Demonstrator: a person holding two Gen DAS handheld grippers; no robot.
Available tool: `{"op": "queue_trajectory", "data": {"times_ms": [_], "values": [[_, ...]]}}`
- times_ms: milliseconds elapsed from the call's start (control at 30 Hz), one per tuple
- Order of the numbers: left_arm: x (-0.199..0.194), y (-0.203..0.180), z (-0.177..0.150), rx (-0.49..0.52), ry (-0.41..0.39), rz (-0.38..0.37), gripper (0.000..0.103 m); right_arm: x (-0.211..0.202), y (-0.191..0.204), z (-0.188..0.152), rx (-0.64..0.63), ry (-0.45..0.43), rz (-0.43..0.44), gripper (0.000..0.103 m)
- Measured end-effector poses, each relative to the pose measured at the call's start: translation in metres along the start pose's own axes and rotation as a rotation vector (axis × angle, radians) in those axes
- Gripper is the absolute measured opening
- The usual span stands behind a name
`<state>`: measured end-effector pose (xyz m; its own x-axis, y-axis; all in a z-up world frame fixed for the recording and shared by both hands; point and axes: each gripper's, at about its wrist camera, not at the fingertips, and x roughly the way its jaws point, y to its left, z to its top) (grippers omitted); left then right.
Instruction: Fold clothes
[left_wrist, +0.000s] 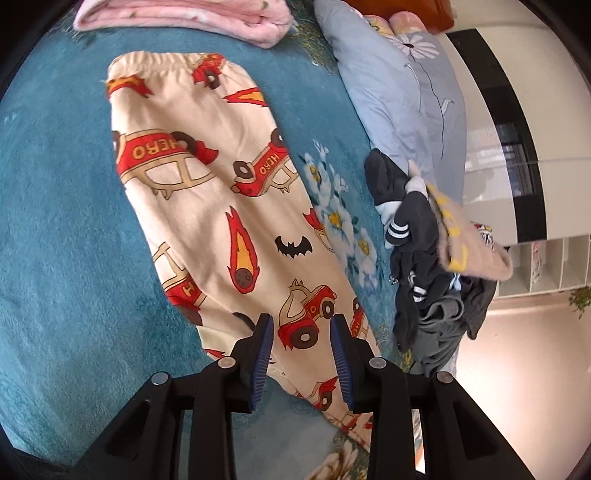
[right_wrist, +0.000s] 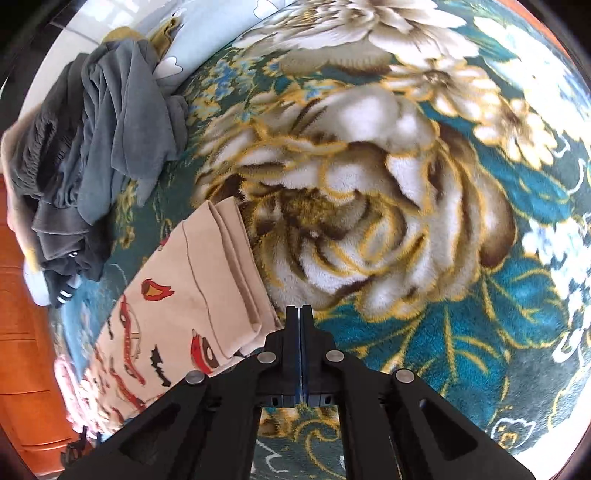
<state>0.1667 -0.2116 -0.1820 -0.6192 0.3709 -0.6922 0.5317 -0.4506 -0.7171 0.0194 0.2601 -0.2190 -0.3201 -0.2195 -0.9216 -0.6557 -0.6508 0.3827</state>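
Because the left gripper (left_wrist: 302, 325) hovered spread above the trousers (left_wrist: 221, 206) and the right gripper (right_wrist: 299, 314) sat pressed together, empty, beside their cuffs (right_wrist: 236, 273), a one-sided grab could have skewed the fold. Cream, car-printed, they lay flat on the blanket (left_wrist: 62, 229), near the clothes pile (left_wrist: 428, 258).

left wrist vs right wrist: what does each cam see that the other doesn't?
Left wrist only: the cream car-print trousers' elastic waistband, a folded pink fleece blanket, a light-blue flower-embroidered pillow, and the open left tool over the trousers.
Right wrist only: the stacked trouser cuffs, a big white-and-gold rose on the blanket, and the shut right tool.
Both: trousers, dark grey clothes pile, teal floral blanket.
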Motion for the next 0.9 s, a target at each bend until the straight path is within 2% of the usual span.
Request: {"op": "queue_trajectory", "data": {"times_ms": [133,167,200,233,267,533,900], "values": [[0.011,-0.004,-0.004,0.026,0.043,0.055,0.04,-0.006,-0.004,0.007,0.039,-0.007,0.11,0.005],[0.014,-0.005,-0.005,0.032,0.054,0.07,0.04,-0.005,-0.005,0.008,0.049,-0.001,0.121,0.018],[0.017,-0.005,-0.006,0.037,0.063,0.08,0.04,-0.003,-0.005,0.009,0.054,0.007,0.124,0.039],[0.017,-0.005,-0.006,0.037,0.067,0.083,0.04,0.001,-0.004,0.009,0.057,0.015,0.125,0.046],[0.017,-0.005,-0.006,0.035,0.067,0.083,0.04,0.004,-0.003,0.009,0.06,0.023,0.127,0.047],[0.016,0.0,-0.004,0.007,0.07,0.069,0.043,0.017,0.005,0.021,0.07,0.021,0.138,0.048],[0.018,-0.001,-0.005,-0.001,0.073,0.061,0.043,0.022,0.028,0.043,-0.123,0.042,0.139,0.048]]}}
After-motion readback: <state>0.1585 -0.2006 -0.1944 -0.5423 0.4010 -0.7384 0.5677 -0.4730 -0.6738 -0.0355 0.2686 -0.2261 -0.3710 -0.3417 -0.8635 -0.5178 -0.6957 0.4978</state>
